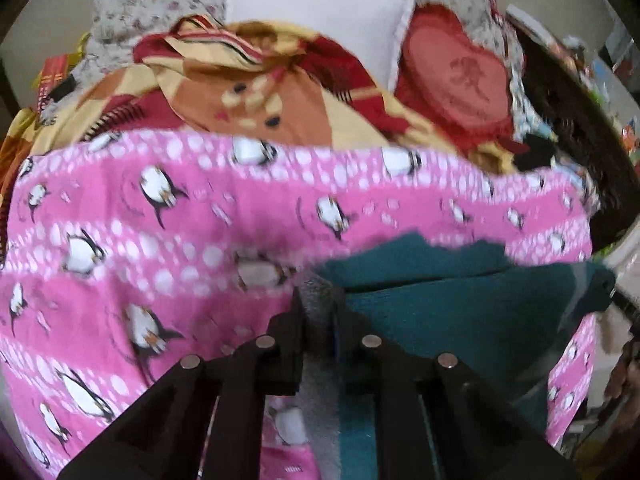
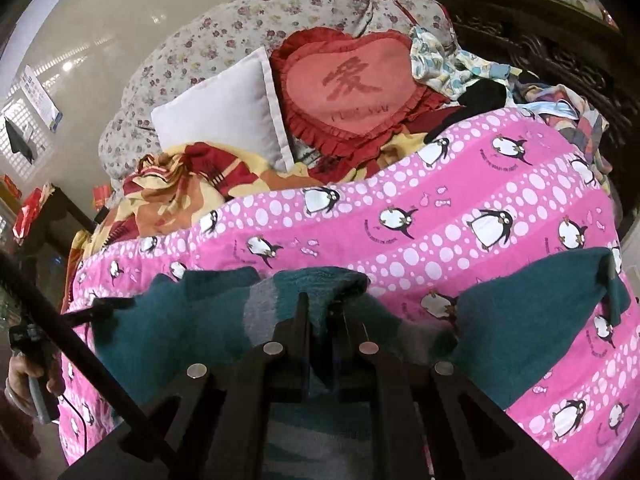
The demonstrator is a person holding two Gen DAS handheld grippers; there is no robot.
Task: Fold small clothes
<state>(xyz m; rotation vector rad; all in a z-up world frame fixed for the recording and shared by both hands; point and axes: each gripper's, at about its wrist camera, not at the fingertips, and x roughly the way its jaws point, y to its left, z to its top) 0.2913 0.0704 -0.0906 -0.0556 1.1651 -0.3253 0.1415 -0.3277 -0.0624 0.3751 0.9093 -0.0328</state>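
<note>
A teal knitted garment [image 1: 440,312] [image 2: 168,320] with grey stripes lies on a pink penguin-print blanket [image 1: 160,240] [image 2: 440,220]. In the left wrist view my left gripper [image 1: 320,300] has its fingers close together, pinched on the garment's left edge. The right wrist view shows that same gripper [image 2: 108,303] at the garment's left end. My right gripper [image 2: 320,308] is shut on a raised fold in the middle of the garment. A sleeve [image 2: 540,320] spreads out to the right on the blanket.
Behind the pink blanket lie a red-and-yellow blanket [image 2: 180,192], a white pillow [image 2: 224,116], a red heart cushion [image 2: 352,84] and floral bedding [image 2: 200,48]. Loose clothes [image 2: 460,68] pile up at the back right by a dark carved headboard [image 2: 540,48]. A person's hand [image 2: 24,380] shows at the left.
</note>
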